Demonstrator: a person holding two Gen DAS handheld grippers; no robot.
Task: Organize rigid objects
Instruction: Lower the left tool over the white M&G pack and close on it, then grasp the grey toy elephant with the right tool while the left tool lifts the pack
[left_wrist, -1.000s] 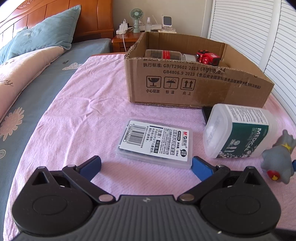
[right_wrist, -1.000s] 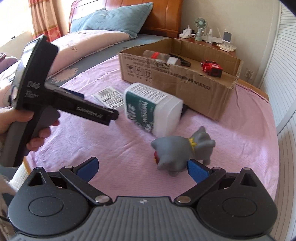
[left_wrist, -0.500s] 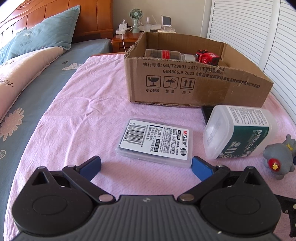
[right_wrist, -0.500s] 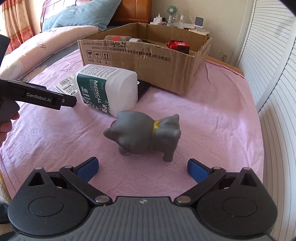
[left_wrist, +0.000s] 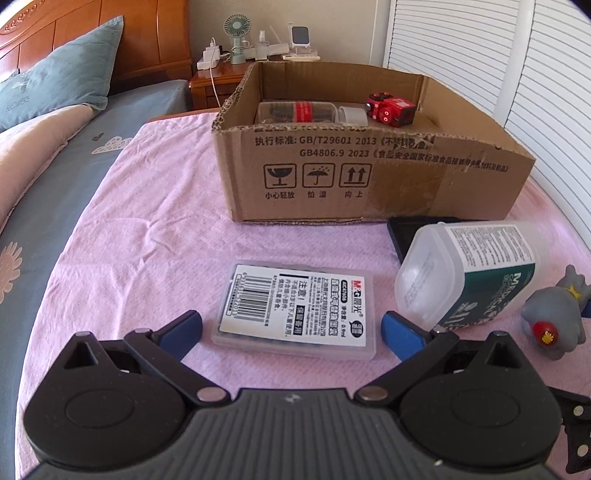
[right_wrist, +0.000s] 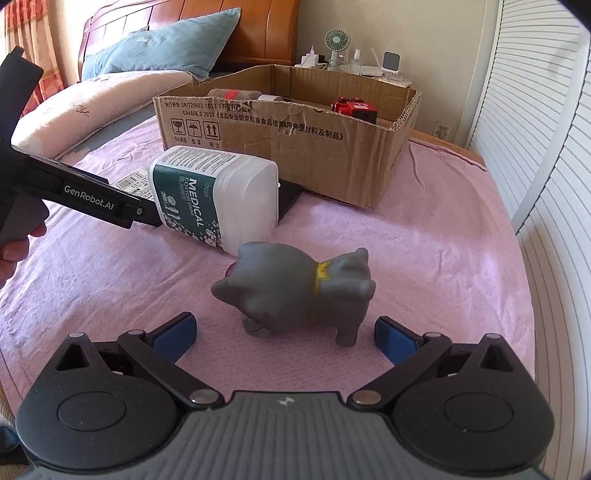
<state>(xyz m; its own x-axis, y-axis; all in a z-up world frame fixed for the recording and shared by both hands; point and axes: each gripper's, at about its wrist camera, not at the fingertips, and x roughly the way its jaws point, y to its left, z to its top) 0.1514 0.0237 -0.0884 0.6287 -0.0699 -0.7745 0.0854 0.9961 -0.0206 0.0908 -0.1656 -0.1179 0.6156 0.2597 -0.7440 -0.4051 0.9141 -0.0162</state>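
While both grippers sit low over the pink cloth (left_wrist: 147, 229), the scene from left to right reads as follows.

Left gripper (left_wrist: 291, 328): jaws wide apart, holding nothing; its blue fingertips (left_wrist: 183, 328) flank the near end of the clear plastic case, not touching it as far as can be seen.

Clear plastic case (left_wrist: 299, 314): lying flat on the cloth, barcode label up, near and left of the swab tub.

Cardboard box (left_wrist: 369, 177): open-topped, at the far side of the cloth; inside lie a bottle with a red label (left_wrist: 299, 112) and a red toy car (left_wrist: 389, 110) towards the right.

Black flat object (left_wrist: 404, 230): just in front of the box's near wall, partly under the swab tub.

Swab tub (right_wrist: 214, 194): white, green label reading MEDICAL, lying on its side between the case and the toy.

Grey toy animal (right_wrist: 295, 293): standing on the cloth near and right of the tub, yellow collar, a red spot on its front.

Right gripper (right_wrist: 286, 332): jaws spread open, empty; the toy stands between and just beyond its blue fingertips (right_wrist: 395, 341), apart from both.

Person's hand (right_wrist: 14, 251): at the far left edge in the right wrist view, around the left gripper's handle.
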